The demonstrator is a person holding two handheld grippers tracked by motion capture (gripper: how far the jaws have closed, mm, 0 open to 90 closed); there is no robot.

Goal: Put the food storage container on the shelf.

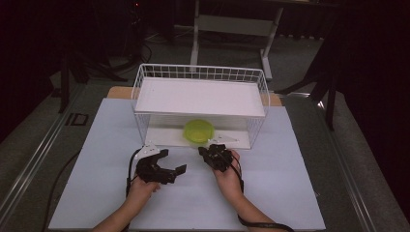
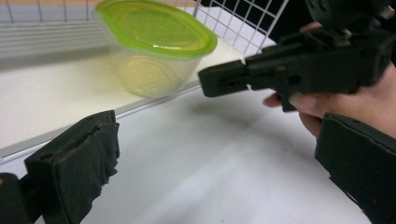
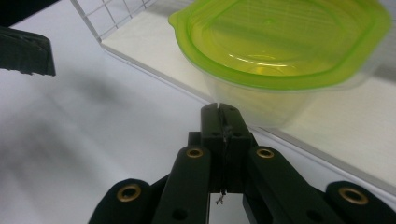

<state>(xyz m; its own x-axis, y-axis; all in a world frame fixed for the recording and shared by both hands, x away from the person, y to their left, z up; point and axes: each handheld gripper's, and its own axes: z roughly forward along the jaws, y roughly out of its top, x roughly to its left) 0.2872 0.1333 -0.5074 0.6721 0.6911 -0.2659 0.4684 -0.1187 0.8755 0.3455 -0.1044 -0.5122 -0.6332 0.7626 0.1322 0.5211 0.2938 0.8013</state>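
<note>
High view: container [image 1: 198, 131] near shelf [image 1: 167, 137] edge.

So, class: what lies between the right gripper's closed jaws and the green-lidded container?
Nothing: the right gripper view shows the right gripper almost at the container, with no object between.

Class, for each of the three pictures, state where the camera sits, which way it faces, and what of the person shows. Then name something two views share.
High view: above the person's side, facing forward and down on the table; both forearms, left gripper, right gripper.
Left gripper view: on the left gripper, looking between its wide-apart jaws at the container; the right hand shows.
Right gripper view: on the right gripper, jaws together, facing the container.
Shared: the green-lidded container on the wire rack.
</note>
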